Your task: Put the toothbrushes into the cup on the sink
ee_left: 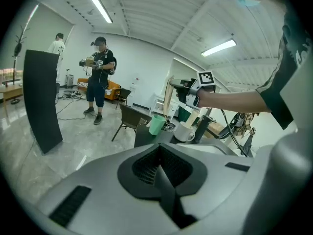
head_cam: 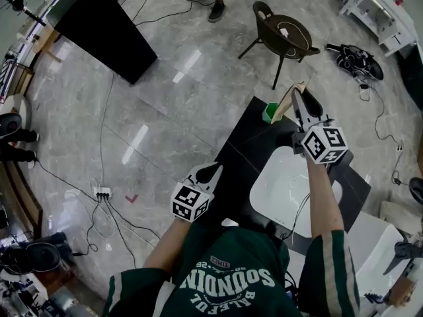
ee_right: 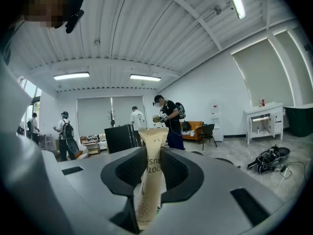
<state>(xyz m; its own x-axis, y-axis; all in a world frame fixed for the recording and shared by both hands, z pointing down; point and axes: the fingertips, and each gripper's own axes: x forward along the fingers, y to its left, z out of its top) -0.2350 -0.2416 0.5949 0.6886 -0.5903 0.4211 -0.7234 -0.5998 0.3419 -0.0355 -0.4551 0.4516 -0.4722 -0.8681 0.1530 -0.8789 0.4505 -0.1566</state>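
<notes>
My right gripper is shut on a beige packaged toothbrush, held over the far end of the black counter. In the right gripper view the toothbrush package stands upright between the jaws of the right gripper. A green cup stands on the counter just left of the package. The left gripper view shows this green cup beside a white mug and a black faucet. My left gripper hangs at the counter's near left edge, and there the left gripper is shut and empty.
The white sink basin lies in the counter under my right arm. A dark chair stands beyond the counter, a tall black panel at the far left. Cables and a power strip lie on the floor. A person stands in the room.
</notes>
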